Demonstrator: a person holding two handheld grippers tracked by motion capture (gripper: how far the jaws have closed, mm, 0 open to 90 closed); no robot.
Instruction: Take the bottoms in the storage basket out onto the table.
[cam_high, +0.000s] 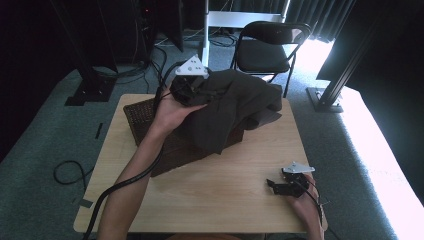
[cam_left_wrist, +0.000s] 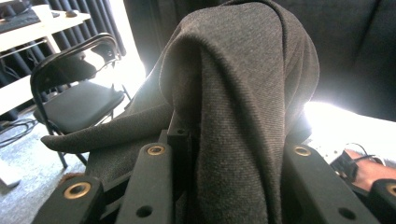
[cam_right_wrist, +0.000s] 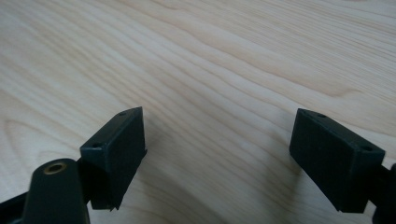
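Left gripper (cam_high: 187, 90), raised at the far left of the table (cam_high: 235, 185): jaws clamped on a dark grey cloth (cam_high: 230, 107), which draped from it over a brown basket (cam_high: 142, 117) below. Right gripper (cam_high: 280, 186), near right, low over bare wood: jaws wide, holding nothing. A chair (cam_high: 267, 50) stood beyond the table.

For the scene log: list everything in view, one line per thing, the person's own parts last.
cloth: one, dark grey, lifted over the basket, draped down its front
basket: one, dark brown wicker, table's far left
table: one, light wood, centre
folding chair: one, black, on the floor behind the table
cable: one, black, looped on the grey floor at left
left hand-held gripper: one, black, grey plate on top, shut on the cloth
right hand-held gripper: one, black, open, low over the table's near right
forearms: two, entering from the bottom edge
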